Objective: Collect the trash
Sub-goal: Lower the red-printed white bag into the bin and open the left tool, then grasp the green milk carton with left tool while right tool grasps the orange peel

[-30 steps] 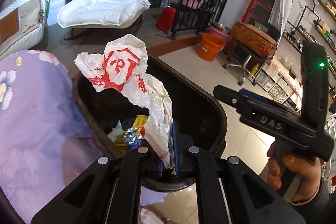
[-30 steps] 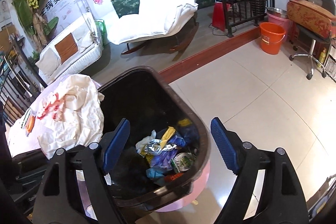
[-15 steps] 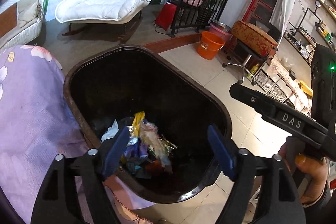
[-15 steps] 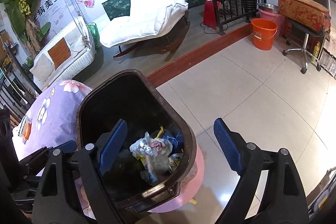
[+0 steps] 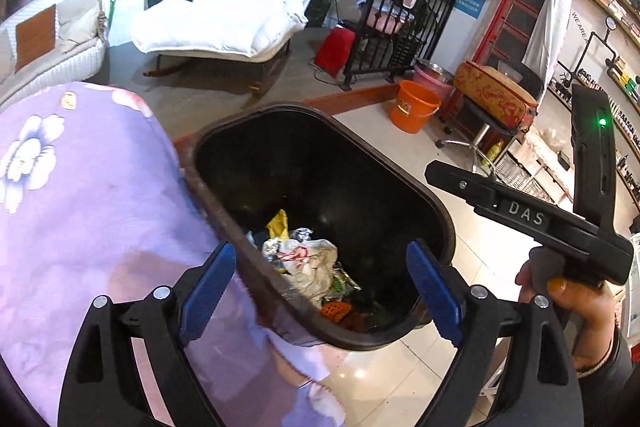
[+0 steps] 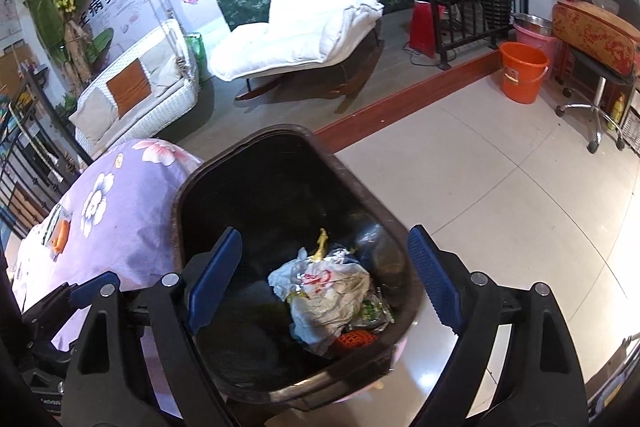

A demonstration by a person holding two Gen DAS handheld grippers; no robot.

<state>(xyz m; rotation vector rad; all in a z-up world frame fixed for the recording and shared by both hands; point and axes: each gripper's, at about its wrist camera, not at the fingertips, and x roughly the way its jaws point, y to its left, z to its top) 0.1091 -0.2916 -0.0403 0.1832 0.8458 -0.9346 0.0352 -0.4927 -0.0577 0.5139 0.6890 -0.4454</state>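
Note:
A dark brown trash bin stands on the floor beside a table under a purple flowered cloth. A crumpled white plastic bag with red print lies inside the bin on top of other wrappers. My left gripper is open and empty above the bin's near rim. My right gripper is open and empty above the bin; its body also shows in the left wrist view, held by a hand.
An orange bucket, a wheeled stool and a black metal rack stand beyond on the tiled floor. A white rocking lounger and a wicker sofa sit further back. An orange item lies on the cloth.
My left gripper opened and let go of the white bag, which dropped into the bin. The left gripper then pulled back toward the table side.

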